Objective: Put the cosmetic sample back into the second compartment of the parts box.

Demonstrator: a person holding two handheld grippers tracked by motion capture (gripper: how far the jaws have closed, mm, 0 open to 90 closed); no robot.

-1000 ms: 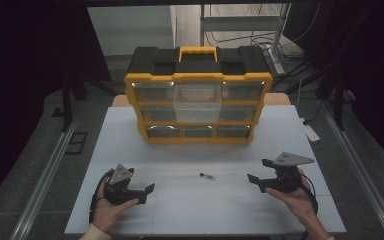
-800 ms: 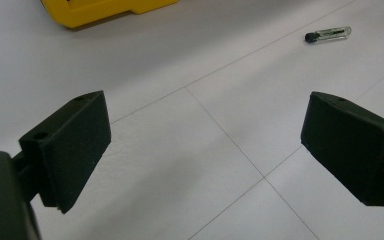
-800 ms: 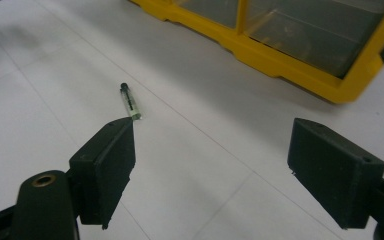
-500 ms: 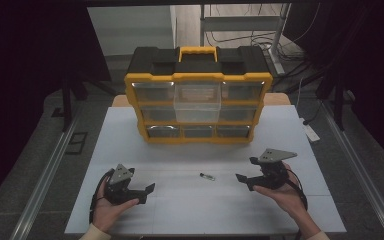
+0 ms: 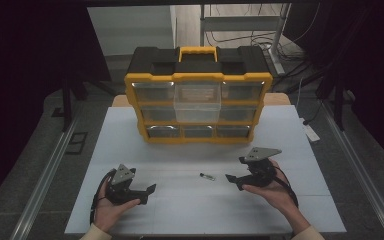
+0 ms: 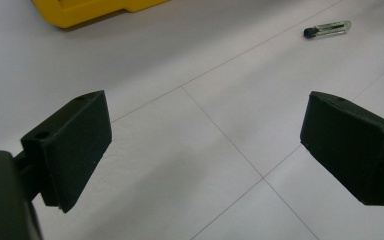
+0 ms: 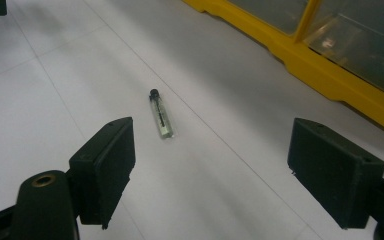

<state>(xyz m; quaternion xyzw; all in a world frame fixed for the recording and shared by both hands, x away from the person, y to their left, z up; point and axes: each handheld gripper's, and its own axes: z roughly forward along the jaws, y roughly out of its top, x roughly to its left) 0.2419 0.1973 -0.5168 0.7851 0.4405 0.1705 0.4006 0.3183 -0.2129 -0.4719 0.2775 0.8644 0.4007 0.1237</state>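
Right gripper [image 7: 210,170]: jaws stood spread wide with nothing between the pads, pointed at the small vial [image 7: 161,114], which lay flat on the white counter [image 7: 55,100] just ahead of the jaw tips and nearer the left jaw than the right in the right gripper view. The vial was clear glass with a black cap, the cap end turned away from the jaws; it touched neither pad. In the high view the same vial [image 5: 207,176] lay just beside the right gripper [image 5: 235,180], on its left, with a bare strip of counter between them. Left gripper [image 6: 205,150]: jaws likewise released, wide apart and empty, resting low over the counter; the vial [image 6: 327,29] showed well apart from them, far ahead and to the right in the left gripper view. In the high view the left gripper [image 5: 147,192] sat well to the left of the vial, held in the person's left hand [image 5: 111,210]; the right hand [image 5: 275,192] cupped the other gripper from below. Behind the vial, toward the far edge of the counter, stood the yellow and black organiser case [image 5: 198,95], upright, with clear drawers facing the person; its yellow base [image 7: 330,65] ran across the upper right of the right gripper view, well apart from the vial.
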